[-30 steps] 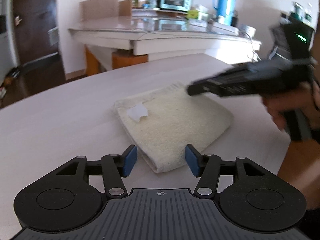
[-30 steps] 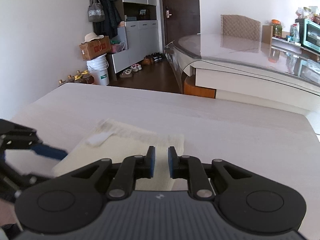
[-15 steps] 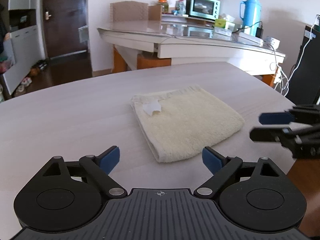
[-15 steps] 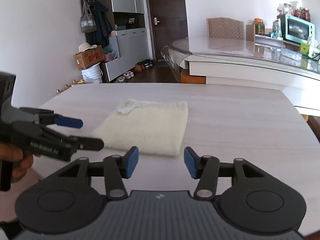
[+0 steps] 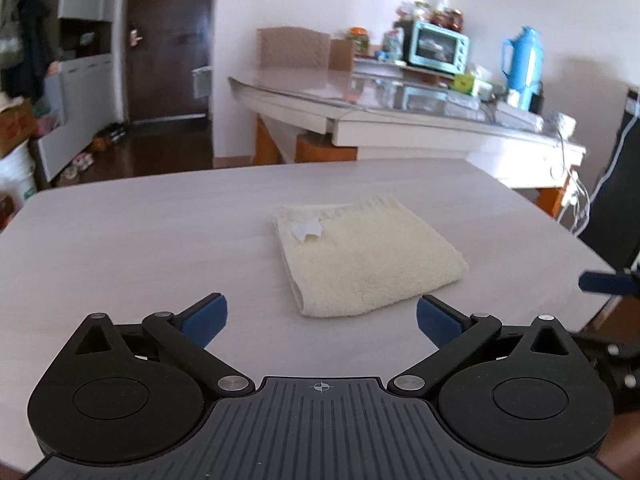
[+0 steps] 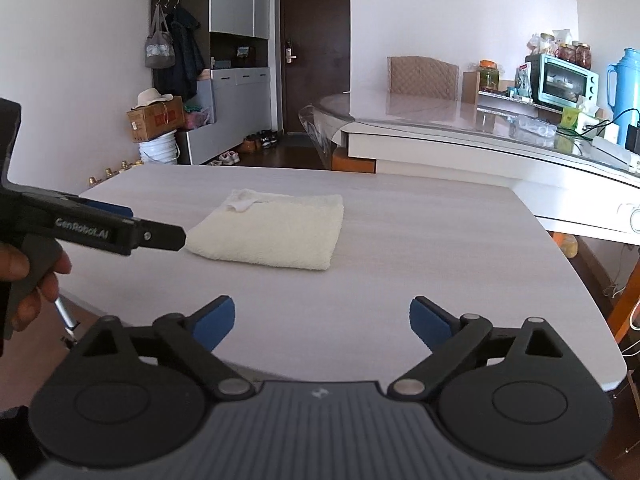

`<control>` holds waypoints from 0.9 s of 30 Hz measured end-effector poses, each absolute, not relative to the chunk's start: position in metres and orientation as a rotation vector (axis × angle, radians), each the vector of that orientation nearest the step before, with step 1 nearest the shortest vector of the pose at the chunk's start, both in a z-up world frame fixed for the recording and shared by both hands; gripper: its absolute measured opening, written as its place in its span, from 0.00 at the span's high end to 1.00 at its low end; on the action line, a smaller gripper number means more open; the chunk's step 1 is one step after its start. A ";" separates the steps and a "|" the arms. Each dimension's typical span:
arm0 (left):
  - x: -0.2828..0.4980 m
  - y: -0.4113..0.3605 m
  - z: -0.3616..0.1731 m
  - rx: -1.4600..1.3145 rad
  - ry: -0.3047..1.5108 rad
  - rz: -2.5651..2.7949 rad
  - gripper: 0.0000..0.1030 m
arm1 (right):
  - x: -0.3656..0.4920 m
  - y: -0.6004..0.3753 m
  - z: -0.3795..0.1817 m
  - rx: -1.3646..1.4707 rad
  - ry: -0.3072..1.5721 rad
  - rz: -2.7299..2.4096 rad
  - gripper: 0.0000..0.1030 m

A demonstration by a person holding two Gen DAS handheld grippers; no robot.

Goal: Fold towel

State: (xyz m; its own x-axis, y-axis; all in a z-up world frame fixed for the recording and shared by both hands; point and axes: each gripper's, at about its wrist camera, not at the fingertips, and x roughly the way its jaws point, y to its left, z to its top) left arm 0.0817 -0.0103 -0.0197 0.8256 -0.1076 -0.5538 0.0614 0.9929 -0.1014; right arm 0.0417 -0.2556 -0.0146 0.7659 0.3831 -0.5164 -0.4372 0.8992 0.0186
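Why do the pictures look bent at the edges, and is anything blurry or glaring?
Both views are fisheye, so straight lines bow near the dark corners. Left wrist view: the towel is sharp, the door smeared, the far table glares white. Right wrist view: sharp throughout, soft reflections on that glass top.

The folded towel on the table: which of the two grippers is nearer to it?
Left. The left gripper hangs open just short of the towel and its near corner; the right gripper, also open, has bare table before it.

Folded towel lies on the table ahead of my left gripper, kitchen counter behind it.
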 end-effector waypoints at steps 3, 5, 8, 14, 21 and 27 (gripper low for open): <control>0.072 -0.009 -0.017 -0.097 0.587 -0.081 0.00 | 0.034 -0.254 -0.011 -0.111 0.542 0.444 0.05; 0.061 -0.008 -0.013 -0.111 0.578 -0.079 0.00 | 0.029 -0.252 -0.008 -0.112 0.544 0.439 0.05; 0.049 -0.009 -0.008 -0.104 0.567 -0.069 0.00 | 0.023 -0.249 -0.002 -0.108 0.536 0.440 0.02; 0.029 -0.007 0.002 -0.104 0.549 -0.048 0.00 | 0.014 -0.249 0.008 -0.099 0.553 0.398 0.01; 0.017 -0.014 0.004 -0.043 0.572 -0.005 0.00 | 0.017 -0.244 0.010 -0.072 0.594 0.379 0.00; 0.010 -0.017 0.007 -0.054 0.554 -0.008 0.00 | 0.012 -0.240 0.008 -0.061 0.602 0.389 0.00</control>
